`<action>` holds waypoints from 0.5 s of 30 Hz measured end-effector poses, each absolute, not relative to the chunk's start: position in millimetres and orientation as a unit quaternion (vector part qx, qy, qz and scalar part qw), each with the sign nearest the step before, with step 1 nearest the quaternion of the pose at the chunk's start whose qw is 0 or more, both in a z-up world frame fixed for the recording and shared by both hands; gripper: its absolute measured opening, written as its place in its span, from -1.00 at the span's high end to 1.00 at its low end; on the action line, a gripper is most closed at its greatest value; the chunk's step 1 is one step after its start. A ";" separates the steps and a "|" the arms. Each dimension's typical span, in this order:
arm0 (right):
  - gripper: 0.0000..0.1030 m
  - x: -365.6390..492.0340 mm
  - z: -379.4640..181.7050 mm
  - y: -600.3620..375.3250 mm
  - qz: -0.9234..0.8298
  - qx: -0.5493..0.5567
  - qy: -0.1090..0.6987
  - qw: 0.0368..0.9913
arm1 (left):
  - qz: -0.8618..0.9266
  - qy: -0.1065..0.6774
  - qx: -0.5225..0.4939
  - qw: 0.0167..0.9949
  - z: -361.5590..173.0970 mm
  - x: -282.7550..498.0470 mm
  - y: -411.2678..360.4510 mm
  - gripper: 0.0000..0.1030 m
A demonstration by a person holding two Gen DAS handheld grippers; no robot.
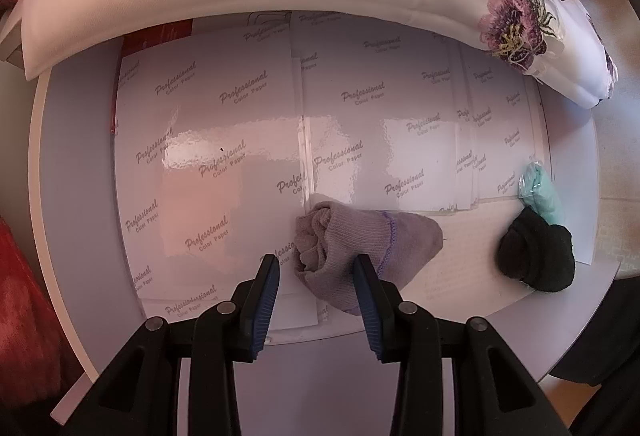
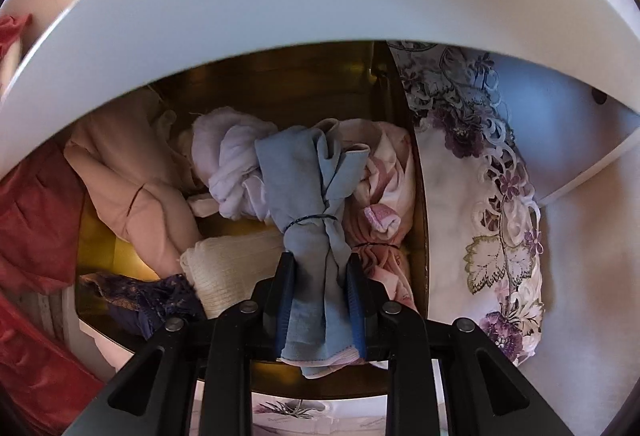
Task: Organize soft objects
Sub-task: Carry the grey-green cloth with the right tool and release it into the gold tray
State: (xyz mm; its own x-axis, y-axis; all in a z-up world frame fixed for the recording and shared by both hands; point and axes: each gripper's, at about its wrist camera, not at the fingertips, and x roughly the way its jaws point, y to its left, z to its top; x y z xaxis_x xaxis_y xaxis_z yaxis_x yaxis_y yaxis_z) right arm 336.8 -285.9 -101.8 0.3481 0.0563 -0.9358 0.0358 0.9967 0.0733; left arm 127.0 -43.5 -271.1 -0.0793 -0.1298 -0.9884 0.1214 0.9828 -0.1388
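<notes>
The right tongs (image 2: pixel 318 264) pinch a blue cloth bundle (image 2: pixel 308 192) whose long axis runs straight ahead over the clothes-filled box (image 2: pixel 280 80), probably just above the pile, while the left tongs (image 1: pixel 316 268), spread, hover over a grey sock (image 1: pixel 340 248).

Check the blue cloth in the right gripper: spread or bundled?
Bundled. The blue cloth is rolled lengthwise and cinched by a thin dark band, clamped in the right gripper.

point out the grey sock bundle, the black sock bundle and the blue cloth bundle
grey sock bundle (image 1: pixel 352 248), left wrist view, on its ribbed middle
black sock bundle (image 1: pixel 536 256), left wrist view, on its centre
blue cloth bundle (image 2: pixel 310 196), right wrist view, above its elastic band
</notes>
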 end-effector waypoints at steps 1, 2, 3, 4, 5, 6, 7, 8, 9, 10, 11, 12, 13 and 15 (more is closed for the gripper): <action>0.51 337.2 -102.4 -285.6 0.007 0.037 0.571 0.820 | -0.092 0.729 -0.004 0.678 -271.8 127.0 -43.4 0.23; 0.48 337.3 -101.7 -285.7 0.008 0.036 0.571 0.820 | -0.092 0.729 -0.004 0.678 -272.2 127.0 -43.0 0.23; 0.46 336.9 -100.5 -286.8 0.009 0.041 0.571 0.820 | -0.092 0.729 -0.004 0.678 -272.6 127.0 -42.8 0.23; 0.44 335.2 -98.3 -287.5 0.011 0.045 0.570 0.820 | -0.093 0.729 -0.004 0.678 -272.7 127.1 -42.7 0.23; 0.36 334.1 -96.4 -289.2 0.012 0.051 0.568 0.821 | -0.093 0.729 -0.003 0.678 -272.8 127.2 -42.8 0.23; 0.29 332.8 -93.9 -289.1 0.012 0.055 0.568 0.821 | -0.093 0.729 -0.002 0.679 -272.9 127.2 -43.1 0.23; 0.26 331.1 -92.0 -290.6 0.014 0.061 0.566 0.822 | -0.094 0.728 0.000 0.679 -272.7 127.0 -43.6 0.23; 0.22 330.5 -91.2 -291.4 0.015 0.061 0.565 0.823 | -0.094 0.728 0.001 0.679 -272.3 126.8 -44.2 0.23; 0.18 328.9 -90.1 -290.7 0.016 0.059 0.563 0.824 | -0.094 0.727 0.002 0.680 -271.9 126.6 -44.5 0.23; 0.16 326.6 -88.8 -290.5 0.018 0.058 0.562 0.825 | -0.094 0.727 0.002 0.680 -271.9 126.3 -44.8 0.23; 0.14 324.6 -87.6 -290.2 0.019 0.058 0.562 0.825 | -0.094 0.727 0.002 0.680 -271.9 126.1 -45.0 0.23; 0.10 322.9 -86.6 -290.2 0.020 0.059 0.562 0.825 | -0.094 0.727 0.002 0.680 -271.9 126.1 -44.9 0.23; 0.07 320.2 -84.7 -289.9 0.021 0.061 0.560 0.826 | -0.094 0.727 0.002 0.680 -271.9 126.1 -44.9 0.22; -0.19 315.9 -81.4 -289.2 0.023 0.062 0.557 0.828 | -0.093 0.726 0.005 0.681 -271.6 126.1 -45.5 0.20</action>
State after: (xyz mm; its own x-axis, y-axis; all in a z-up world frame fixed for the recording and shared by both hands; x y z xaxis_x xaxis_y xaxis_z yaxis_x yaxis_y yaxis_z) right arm 315.9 -289.2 -81.4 0.3789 0.1061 -0.9193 0.0309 0.9914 0.1271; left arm 126.1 -45.5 -271.6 -0.0723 -0.1192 -0.9902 0.1336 0.9827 -0.1281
